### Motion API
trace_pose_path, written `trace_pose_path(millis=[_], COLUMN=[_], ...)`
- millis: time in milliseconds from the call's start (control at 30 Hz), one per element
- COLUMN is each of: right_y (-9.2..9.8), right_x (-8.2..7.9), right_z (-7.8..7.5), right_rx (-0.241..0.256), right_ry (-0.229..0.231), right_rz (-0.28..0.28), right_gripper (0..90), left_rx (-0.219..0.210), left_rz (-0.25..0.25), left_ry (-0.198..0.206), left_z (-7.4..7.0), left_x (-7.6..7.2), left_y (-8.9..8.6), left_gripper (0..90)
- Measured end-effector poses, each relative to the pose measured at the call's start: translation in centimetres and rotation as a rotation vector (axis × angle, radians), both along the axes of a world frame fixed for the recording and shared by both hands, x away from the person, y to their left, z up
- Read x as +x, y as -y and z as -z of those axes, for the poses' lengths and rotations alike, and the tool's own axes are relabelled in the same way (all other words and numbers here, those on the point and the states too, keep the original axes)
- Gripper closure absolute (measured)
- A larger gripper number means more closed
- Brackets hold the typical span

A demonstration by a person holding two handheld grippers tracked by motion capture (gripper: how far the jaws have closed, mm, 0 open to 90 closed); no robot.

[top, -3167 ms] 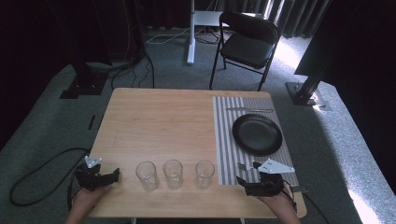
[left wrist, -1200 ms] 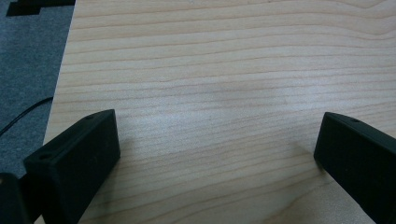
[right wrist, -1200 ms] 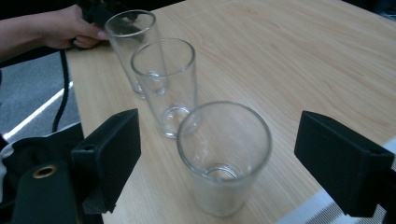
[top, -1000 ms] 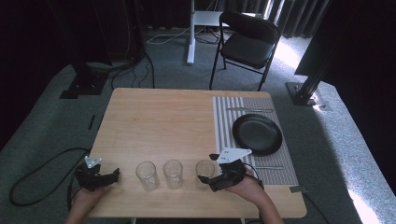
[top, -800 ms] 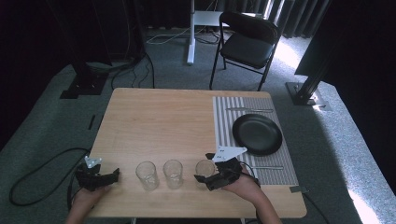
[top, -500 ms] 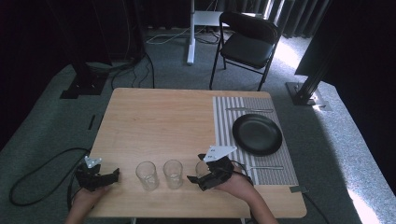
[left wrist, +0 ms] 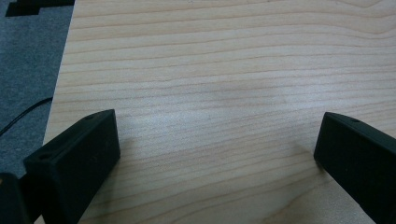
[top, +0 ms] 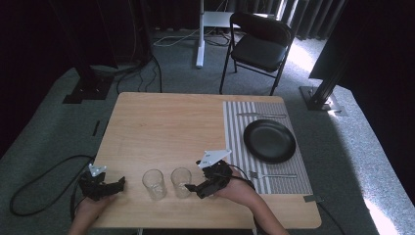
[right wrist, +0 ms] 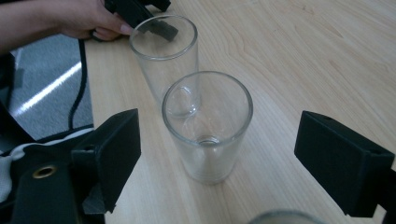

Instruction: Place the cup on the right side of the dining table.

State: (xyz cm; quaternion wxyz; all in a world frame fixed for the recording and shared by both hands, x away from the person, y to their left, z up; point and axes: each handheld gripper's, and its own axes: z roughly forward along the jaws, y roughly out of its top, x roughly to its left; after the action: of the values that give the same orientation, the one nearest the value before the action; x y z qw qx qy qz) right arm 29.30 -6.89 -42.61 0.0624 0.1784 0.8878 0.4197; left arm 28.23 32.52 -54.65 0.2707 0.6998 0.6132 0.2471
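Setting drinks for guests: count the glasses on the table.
3: left glass nearest the left claw, middle glass beside it, third glass mostly hidden beneath the right claw.

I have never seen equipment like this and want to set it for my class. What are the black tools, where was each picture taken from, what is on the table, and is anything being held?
A person sits at a wooden table and holds a hand tool with two black jaws in each hand: the left gripper and the right gripper. The high view comes from a fixed camera above the table. The other two views come from small cameras that ride on each tool and look along its jaws.

On the table stand clear glasses. There is also a striped placemat with a black plate, a fork and another piece of cutlery.

Nothing is held. The left jaws are open over bare wood. The right jaws are open on either side of one glass, without touching it.
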Motion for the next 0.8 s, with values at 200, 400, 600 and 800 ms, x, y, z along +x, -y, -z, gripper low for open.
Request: trace_pose_path(millis=[200,400,600,800], right_y=[-1.2,-1.8,-3.1,-3.9], right_x=[0.5,0.8,1.0,1.4], right_z=[0.1,0.2,0.5,0.9], right_rx=[-0.022,-0.039,-0.103,-0.149], right_ry=[-0.017,-0.033,-0.053,-0.056], right_rz=[-0.025,-0.034,-0.055,-0.050], right_gripper=[14.1,14.1,14.1,15.0], left_rx=[-0.001,0.000,0.000,0.000], left_rz=[-0.001,0.002,0.002,0.002], left_ry=[-0.002,-0.001,-0.001,-0.001], left_z=[0.0,0.0,0.0,0.0], left_x=[0.0,0.0,0.0,0.0], left_y=[0.0,0.0,0.0,0.0], left_gripper=[0.6,0.6,0.6,0.6])
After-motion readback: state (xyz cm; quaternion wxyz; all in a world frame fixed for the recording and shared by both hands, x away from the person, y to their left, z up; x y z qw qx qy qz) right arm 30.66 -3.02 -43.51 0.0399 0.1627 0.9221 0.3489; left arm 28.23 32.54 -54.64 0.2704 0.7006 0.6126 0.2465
